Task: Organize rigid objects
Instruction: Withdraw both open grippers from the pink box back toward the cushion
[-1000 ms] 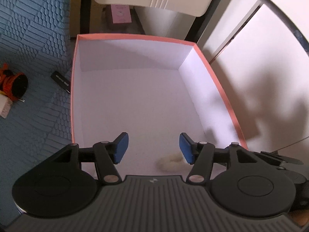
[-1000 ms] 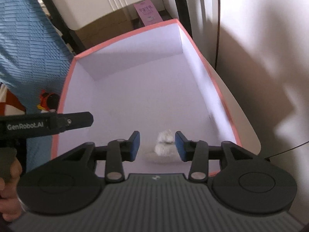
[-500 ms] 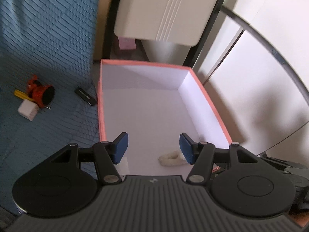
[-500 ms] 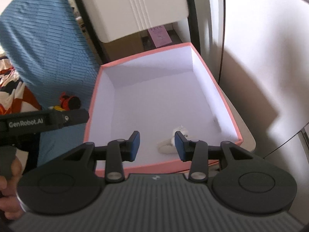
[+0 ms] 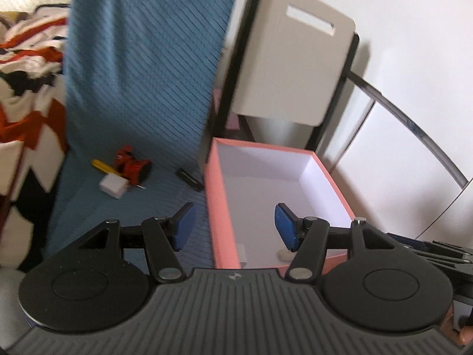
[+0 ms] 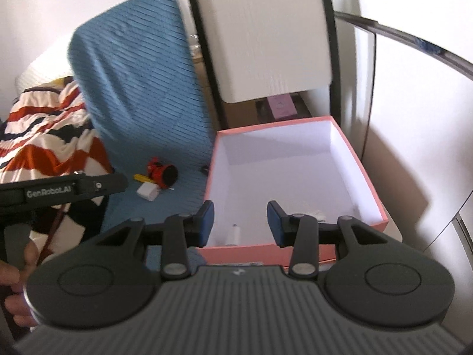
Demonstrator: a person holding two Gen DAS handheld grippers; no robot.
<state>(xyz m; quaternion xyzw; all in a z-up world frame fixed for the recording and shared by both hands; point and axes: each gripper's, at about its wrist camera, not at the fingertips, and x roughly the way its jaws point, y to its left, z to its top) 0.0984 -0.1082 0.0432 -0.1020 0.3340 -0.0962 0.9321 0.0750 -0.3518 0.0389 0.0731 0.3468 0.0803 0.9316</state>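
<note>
Both grippers are hanging above the pink box [image 6: 295, 248], jaws parted, gripping nothing: left gripper [image 5: 233, 226], right gripper [image 6: 240, 222]. Awaiting sorting on the blue mat [image 5: 124, 216]: red toy [image 5: 131, 167], white charger cube [image 5: 112, 188], yellow stick [image 5: 100, 165], black bar [image 5: 190, 180]. All are looking light and stiff; the cube's flat sides are offering the surest pinch, though smooth plastic may slip.

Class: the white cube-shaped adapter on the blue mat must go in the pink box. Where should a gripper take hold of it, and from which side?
Grip the white adapter across two opposite flat faces, probably coming from above: it lies flat, and the red toy crowds its far side.
</note>
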